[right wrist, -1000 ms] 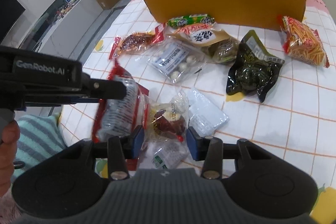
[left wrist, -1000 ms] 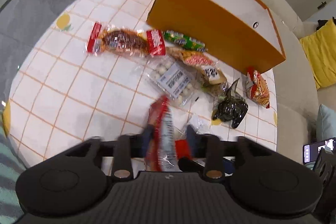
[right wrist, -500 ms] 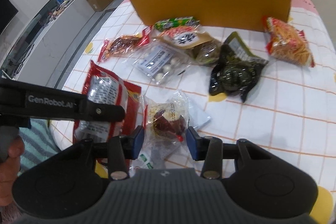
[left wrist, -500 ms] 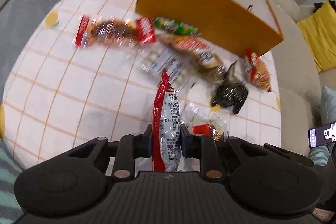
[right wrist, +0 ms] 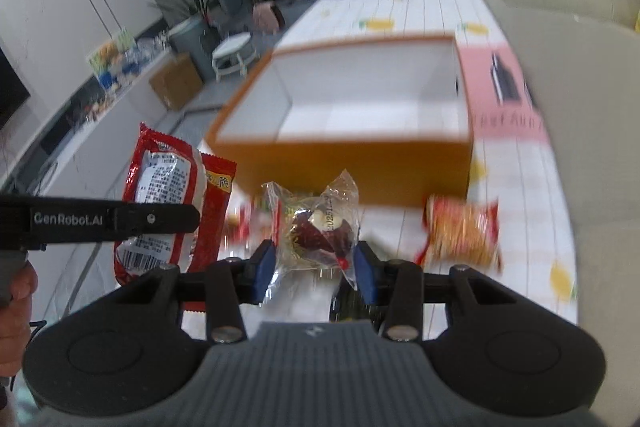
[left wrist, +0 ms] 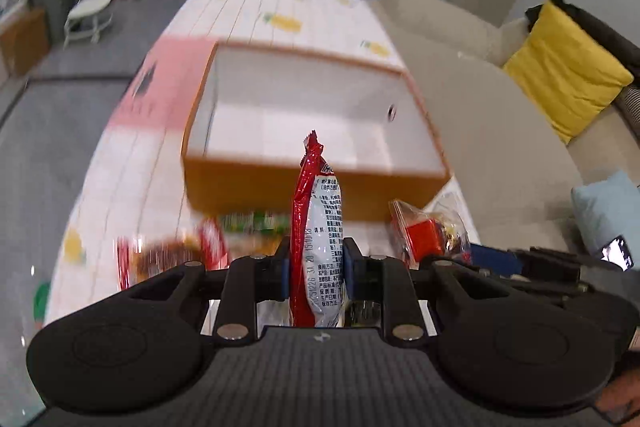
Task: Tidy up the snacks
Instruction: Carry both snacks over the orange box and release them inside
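- Left gripper [left wrist: 313,269] clamped on red-and-white foil packet [left wrist: 318,243], held edge-on in the air short of the orange box [left wrist: 312,193].
- Right gripper [right wrist: 315,263] pinching crinkly clear-wrapped snack [right wrist: 320,227], also airborne.
- Box open-topped, white inside, on the checked tablecloth [right wrist: 516,179].
- Blurred orange-red snack bag [right wrist: 460,231] lies by box's near wall.

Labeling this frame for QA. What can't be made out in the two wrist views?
- Snacks in front of the orange box: motion-blurred in the left wrist view, brands unreadable.
- Lower end of the red-and-white packet: hidden behind the left gripper body.
- Blurred orange snack bag, right wrist view: print illegible.
- Clear-wrapped snack in the right gripper: wrapper print too small.
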The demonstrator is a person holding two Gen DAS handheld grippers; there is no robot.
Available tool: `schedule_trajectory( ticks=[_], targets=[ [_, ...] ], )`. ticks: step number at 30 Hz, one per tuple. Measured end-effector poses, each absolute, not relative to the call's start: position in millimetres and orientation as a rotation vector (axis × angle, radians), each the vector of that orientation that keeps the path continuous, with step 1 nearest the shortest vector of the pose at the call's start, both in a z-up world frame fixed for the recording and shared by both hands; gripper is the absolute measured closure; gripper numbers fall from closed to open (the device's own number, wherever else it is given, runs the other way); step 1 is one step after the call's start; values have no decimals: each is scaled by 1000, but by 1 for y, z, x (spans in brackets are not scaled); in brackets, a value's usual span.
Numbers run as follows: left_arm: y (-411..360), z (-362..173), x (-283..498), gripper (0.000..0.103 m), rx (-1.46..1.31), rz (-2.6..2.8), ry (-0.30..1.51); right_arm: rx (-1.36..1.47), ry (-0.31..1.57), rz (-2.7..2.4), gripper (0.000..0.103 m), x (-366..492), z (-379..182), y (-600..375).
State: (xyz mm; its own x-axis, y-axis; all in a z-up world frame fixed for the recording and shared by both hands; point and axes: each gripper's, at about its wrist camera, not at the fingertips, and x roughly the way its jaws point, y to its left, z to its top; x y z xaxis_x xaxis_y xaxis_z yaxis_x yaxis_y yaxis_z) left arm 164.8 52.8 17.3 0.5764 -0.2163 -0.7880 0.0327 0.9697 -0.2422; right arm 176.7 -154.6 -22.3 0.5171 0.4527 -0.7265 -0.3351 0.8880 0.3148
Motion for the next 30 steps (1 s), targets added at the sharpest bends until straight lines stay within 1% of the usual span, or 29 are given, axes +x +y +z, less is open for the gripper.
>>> schedule_trajectory(
  ticks=[6,11,16,21,26,30],
  targets=[
    [63,43,223,77,-213,-183,913,169,863,511,62,241,12,-137],
    [66,41,271,77,-170,-198,911,187,898,521,62,298,9,-120],
    [66,5,311,77,-125,-173,989,185,998,516,62,345,-17,-101],
    [68,-40,340,77,-75,-129,1108,165,1117,501,62,370,-61,-86],
    [73,-66,350,77,-29,-95,1197,151,1229,539,62,382,-98,-69],
    [73,-80,357,77,24,-49,1254,111,1265,556,62,386,-113,-55]
  ],
)
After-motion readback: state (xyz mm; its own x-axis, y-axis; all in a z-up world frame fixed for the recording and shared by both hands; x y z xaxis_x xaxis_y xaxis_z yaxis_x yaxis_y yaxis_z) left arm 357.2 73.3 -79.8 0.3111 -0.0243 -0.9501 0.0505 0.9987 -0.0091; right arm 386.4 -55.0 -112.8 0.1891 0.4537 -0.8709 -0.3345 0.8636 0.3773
